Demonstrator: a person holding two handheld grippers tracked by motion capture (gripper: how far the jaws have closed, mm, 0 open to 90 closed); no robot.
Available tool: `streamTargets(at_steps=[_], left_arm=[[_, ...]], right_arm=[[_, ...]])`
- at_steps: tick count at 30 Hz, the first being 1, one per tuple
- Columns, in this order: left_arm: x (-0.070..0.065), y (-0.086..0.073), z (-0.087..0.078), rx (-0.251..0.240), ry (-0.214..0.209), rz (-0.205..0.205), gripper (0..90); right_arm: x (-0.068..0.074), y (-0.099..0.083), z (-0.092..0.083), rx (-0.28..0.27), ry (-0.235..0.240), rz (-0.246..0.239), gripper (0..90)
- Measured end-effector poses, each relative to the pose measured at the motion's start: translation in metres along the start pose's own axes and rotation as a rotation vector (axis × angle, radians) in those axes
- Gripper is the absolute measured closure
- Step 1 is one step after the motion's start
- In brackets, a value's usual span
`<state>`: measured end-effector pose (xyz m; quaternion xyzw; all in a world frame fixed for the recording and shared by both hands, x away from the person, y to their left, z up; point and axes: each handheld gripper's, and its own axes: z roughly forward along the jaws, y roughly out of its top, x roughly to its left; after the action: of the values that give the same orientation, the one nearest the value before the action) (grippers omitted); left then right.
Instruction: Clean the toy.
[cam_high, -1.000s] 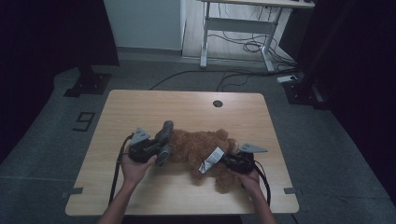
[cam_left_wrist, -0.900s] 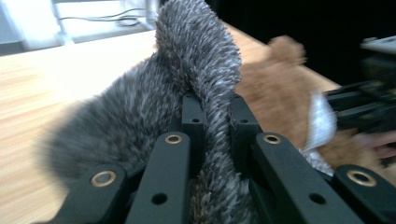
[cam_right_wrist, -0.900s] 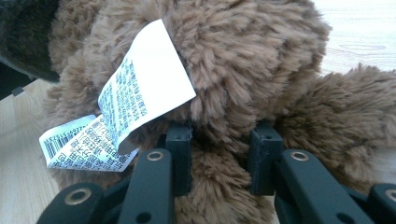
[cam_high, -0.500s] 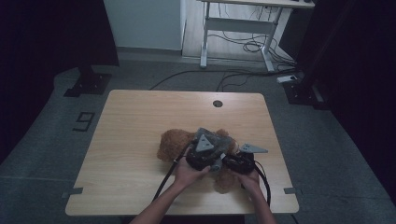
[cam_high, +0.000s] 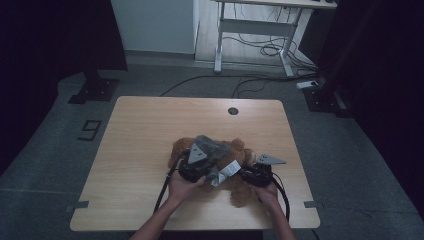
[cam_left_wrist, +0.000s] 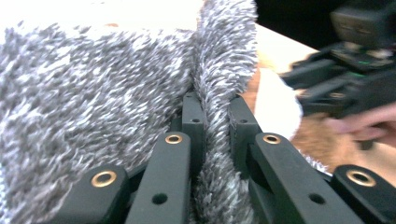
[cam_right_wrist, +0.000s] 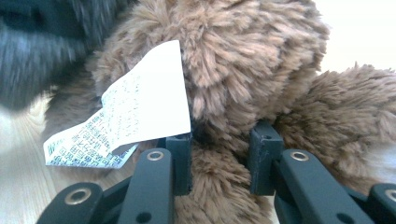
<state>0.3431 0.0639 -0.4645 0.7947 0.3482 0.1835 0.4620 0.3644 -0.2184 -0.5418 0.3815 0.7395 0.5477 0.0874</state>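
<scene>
A brown teddy bear (cam_high: 241, 192) lies on the wooden table (cam_high: 145, 130), right of the middle toward the front edge. My left gripper (cam_high: 202, 159) is over the bear, shut on a fold of grey fuzzy cloth (cam_high: 216, 146). In the left gripper view, the cloth (cam_left_wrist: 93, 107) runs up between the jaws of that gripper (cam_left_wrist: 215, 121). My right gripper (cam_high: 244, 175) is at the bear's right side, shut on a tuft of its brown fur (cam_right_wrist: 243, 70) in front of the gripper (cam_right_wrist: 219, 154). A white printed tag (cam_right_wrist: 135, 112) hangs from the bear beside the left jaw.
The table has a round cable hole (cam_high: 233, 111) near its far edge. Cables trail from both grippers over the front edge. On the floor behind stand a desk frame (cam_high: 255, 30) with loose cables and a dark stand base (cam_high: 95, 90).
My left hand has carried the grey cloth from the bear's left side rightward over the bear, close to the right gripper. The right gripper has stayed put on the bear.
</scene>
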Motion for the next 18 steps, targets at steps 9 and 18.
streamTargets(at_steps=[9,18], left_arm=[[0.06,-0.016,-0.049,-0.052,0.07,-0.122,80.4],[0.095,-0.048,-0.04,-0.007,0.078,-0.238,80.5]], right_arm=[[-0.001,-0.001,-0.001,0.002,0.007,0.002,67.1],[-0.001,-0.001,0.0,0.0,0.008,0.01,67.2]])
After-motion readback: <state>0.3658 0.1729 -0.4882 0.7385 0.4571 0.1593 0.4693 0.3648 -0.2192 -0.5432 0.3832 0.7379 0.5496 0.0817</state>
